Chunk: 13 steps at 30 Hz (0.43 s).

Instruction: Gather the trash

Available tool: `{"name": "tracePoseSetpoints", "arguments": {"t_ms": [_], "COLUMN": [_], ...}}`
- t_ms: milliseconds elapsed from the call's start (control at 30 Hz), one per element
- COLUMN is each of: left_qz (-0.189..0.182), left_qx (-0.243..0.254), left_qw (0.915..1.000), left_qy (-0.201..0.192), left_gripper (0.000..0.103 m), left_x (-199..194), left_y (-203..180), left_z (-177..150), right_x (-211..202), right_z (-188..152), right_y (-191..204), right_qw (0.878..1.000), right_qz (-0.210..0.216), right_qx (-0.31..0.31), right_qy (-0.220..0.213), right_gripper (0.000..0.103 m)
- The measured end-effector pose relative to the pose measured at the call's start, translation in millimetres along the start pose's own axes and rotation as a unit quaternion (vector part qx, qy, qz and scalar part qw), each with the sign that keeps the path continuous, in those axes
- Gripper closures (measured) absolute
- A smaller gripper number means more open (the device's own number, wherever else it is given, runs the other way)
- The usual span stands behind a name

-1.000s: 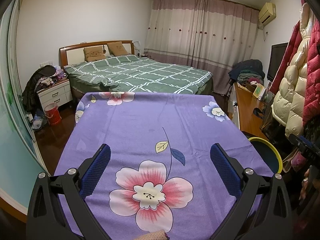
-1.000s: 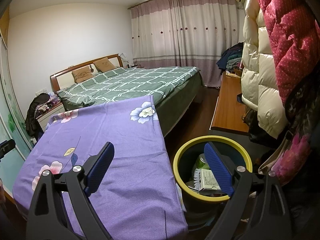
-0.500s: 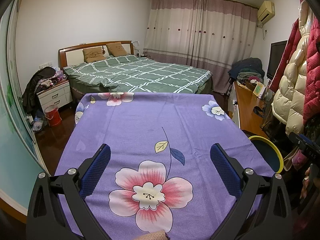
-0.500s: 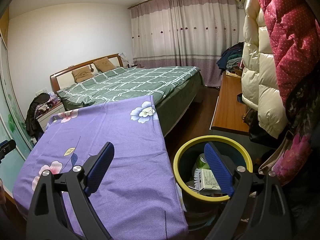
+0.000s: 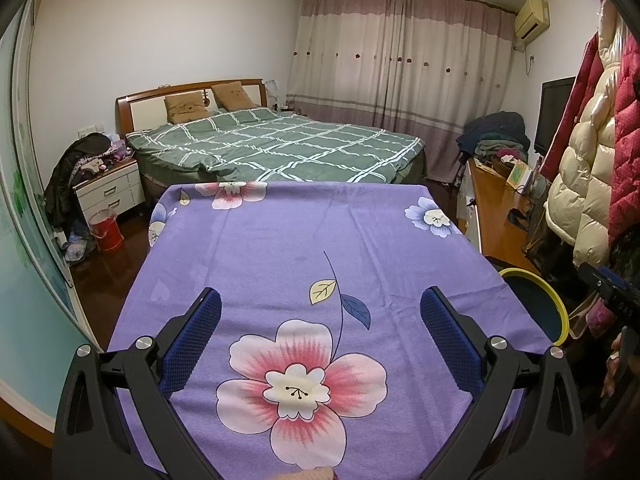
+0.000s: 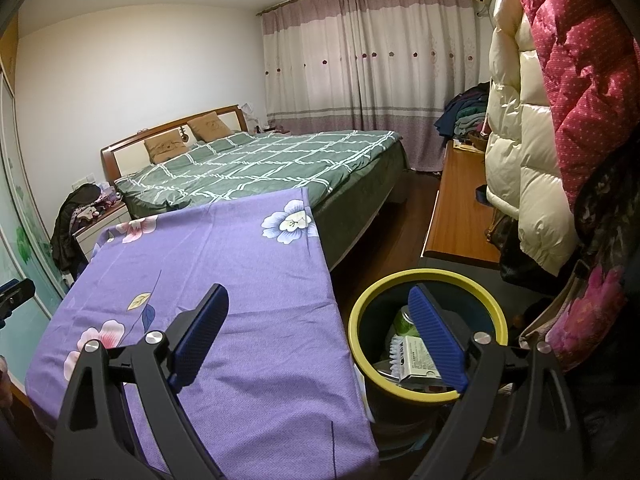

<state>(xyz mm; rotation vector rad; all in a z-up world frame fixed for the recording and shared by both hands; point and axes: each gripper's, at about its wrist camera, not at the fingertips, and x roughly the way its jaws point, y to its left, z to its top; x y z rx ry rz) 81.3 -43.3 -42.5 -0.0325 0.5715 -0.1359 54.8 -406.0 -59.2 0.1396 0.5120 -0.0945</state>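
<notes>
A dark bin with a yellow rim (image 6: 424,280) stands on the floor right of the table; inside lie a white box (image 6: 416,362), a green item (image 6: 406,320) and a white brush. Its rim also shows in the left wrist view (image 5: 554,304). The table wears a purple flowered cloth (image 5: 304,248), bare of trash, also in the right wrist view (image 6: 248,280). My left gripper (image 5: 320,312) is open and empty above the cloth. My right gripper (image 6: 318,320) is open and empty, its right finger over the bin.
A green checked bed (image 5: 280,148) lies beyond the table. A wooden bench (image 6: 460,216) and hanging puffy coats (image 6: 520,140) line the right side. A white nightstand (image 5: 108,192) and a red bucket (image 5: 106,230) stand at the left.
</notes>
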Motion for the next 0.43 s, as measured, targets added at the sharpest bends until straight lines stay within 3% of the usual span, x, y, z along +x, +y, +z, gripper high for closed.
{"name": "tracePoseSetpoints", "arguments": {"t_ms": [200,433], "left_qz": [0.002,0.018], "left_qx": [0.010,0.002], "left_qw": [0.9999,0.9975], "left_qy": [0.006,0.068], "left_gripper": [0.005,0.005], "left_x": [13,95], "left_y": [1,31], "left_z": [0,16], "right_x": [7,61], "right_z": [-2,13], "right_y": [3,26], "right_qw": [1.000,0.999], "right_qz": [0.006,0.031], "right_qx": [0.001,-0.011], "right_qy": [0.006,0.029], "right_gripper": [0.013,0.007]}}
